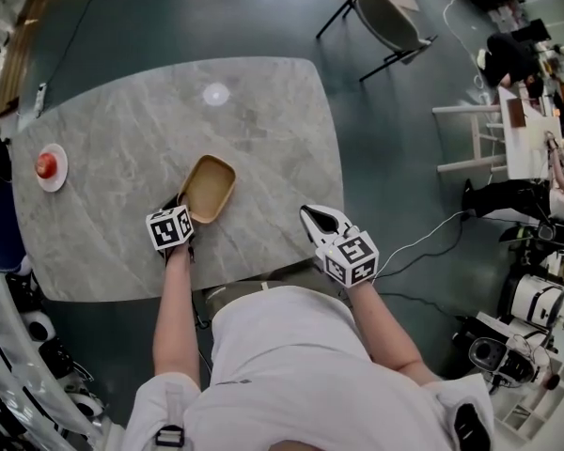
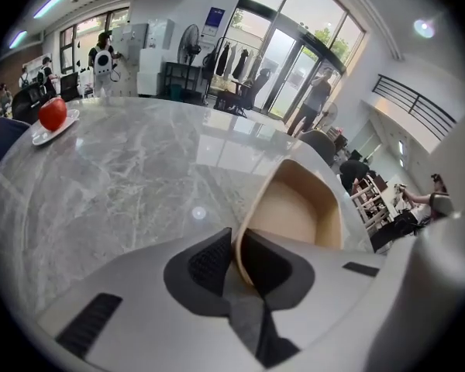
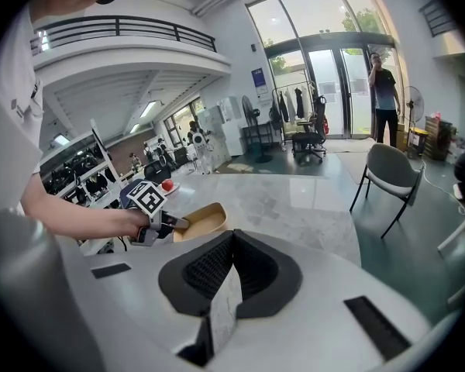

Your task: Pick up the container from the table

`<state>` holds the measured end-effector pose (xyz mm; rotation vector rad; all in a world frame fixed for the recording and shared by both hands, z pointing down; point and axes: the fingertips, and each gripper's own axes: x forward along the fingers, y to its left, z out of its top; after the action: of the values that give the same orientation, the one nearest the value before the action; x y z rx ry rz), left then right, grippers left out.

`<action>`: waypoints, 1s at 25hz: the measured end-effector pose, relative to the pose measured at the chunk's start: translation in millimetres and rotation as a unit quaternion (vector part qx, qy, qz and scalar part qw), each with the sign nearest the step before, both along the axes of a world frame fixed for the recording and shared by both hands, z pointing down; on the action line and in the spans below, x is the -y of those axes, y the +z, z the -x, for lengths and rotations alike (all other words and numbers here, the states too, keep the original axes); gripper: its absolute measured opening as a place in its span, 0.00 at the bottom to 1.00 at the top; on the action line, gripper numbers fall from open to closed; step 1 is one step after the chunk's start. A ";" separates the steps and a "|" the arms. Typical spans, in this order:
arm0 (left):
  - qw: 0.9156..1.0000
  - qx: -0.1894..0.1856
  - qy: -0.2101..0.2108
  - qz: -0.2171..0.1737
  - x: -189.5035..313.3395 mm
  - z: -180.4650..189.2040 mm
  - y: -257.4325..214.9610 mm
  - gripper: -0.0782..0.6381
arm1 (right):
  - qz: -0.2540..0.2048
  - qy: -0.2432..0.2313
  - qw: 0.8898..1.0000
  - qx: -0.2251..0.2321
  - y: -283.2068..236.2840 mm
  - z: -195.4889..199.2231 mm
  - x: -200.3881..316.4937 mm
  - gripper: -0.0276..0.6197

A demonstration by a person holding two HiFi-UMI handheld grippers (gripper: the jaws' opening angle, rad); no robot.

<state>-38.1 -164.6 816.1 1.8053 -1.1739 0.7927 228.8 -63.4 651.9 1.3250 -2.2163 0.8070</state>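
A shallow tan container point(image 1: 209, 188) with rounded corners lies on the grey marble table point(image 1: 122, 130), near its front edge. My left gripper point(image 1: 181, 201) is at the container's near left corner. In the left gripper view the thin rim of the container point(image 2: 294, 208) stands between the two dark pads, which close on it from both sides. The right gripper view shows the container point(image 3: 198, 222) with the left gripper point(image 3: 177, 223) clamped on its end. My right gripper point(image 1: 310, 216) hovers over the table's front right edge, jaws together with nothing in them, apart from the container.
A red apple point(image 1: 46, 165) sits on a small white plate at the table's far left edge. A grey chair point(image 1: 390, 17) stands on the floor beyond the table's far right corner. People sit at a white desk point(image 1: 526, 130) to the right.
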 end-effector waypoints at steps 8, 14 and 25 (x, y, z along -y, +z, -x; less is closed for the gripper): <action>0.999 -0.006 0.017 -0.035 4.6 14.4 -44.4 0.17 | -0.021 -0.014 1.000 0.007 -16.1 33.7 3.8 0.06; 0.997 -0.013 0.022 -0.067 2.7 28.0 -84.2 0.17 | -0.040 -0.026 0.999 0.018 -30.6 62.4 4.3 0.06; 0.989 -0.028 0.031 -0.142 -9.1 45.9 -168.2 0.17 | -0.091 -0.061 0.993 0.045 -65.7 112.4 30.8 0.06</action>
<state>-84.0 -155.4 648.0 2.0908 -1.2482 0.6297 116.4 -94.3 586.2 1.2392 -2.4647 0.6446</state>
